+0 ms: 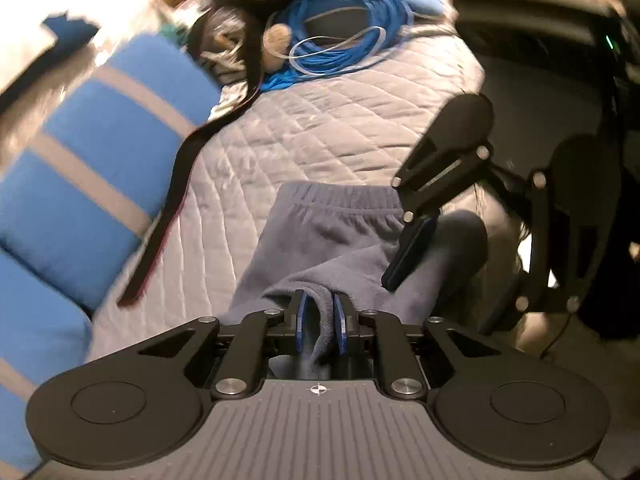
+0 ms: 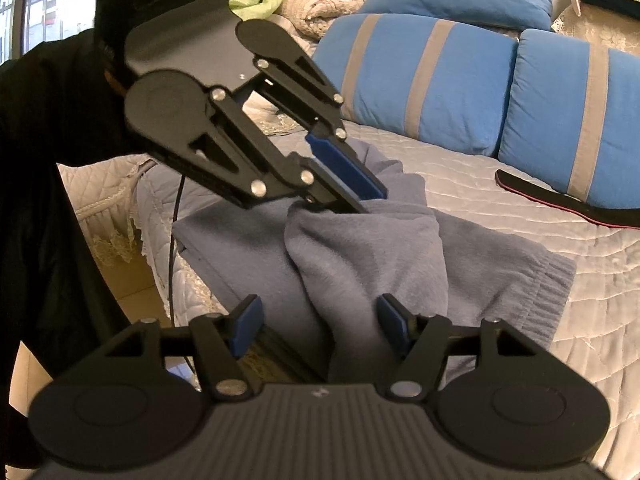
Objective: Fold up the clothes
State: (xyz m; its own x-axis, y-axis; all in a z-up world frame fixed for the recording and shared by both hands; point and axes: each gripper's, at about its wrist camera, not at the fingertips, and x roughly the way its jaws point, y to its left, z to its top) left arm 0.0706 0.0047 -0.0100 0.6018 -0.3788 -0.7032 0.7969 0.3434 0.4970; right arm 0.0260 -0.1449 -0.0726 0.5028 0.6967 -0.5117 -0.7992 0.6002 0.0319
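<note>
**Gray pants on the bed, one tool pinching them**

A pair of soft gray pants (image 1: 320, 236) lies on a bed with a pale quilted cover (image 1: 320, 120). The stretchy waistband is at the far end in the left wrist view.

The left tool (image 1: 319, 322) is almost closed. Its two blue pads squeeze a bunched fold of the gray cloth, and the cloth hangs down between them. In the right wrist view the same tool (image 2: 360, 196) comes in from the upper left and pinches the top of a raised fold.

The right tool (image 2: 320, 330) is wide open. Its blue pads sit far apart, on either side of a hump of the pants. The pads do not squeeze it.

Blue pillows with gray stripes (image 2: 460, 80) lean at the edge of the bed. A coil of blue cable (image 1: 344, 24) and a dark strap (image 1: 168, 208) lie on the cover too. A person in dark clothes (image 2: 44, 160) stands by the bed.
</note>
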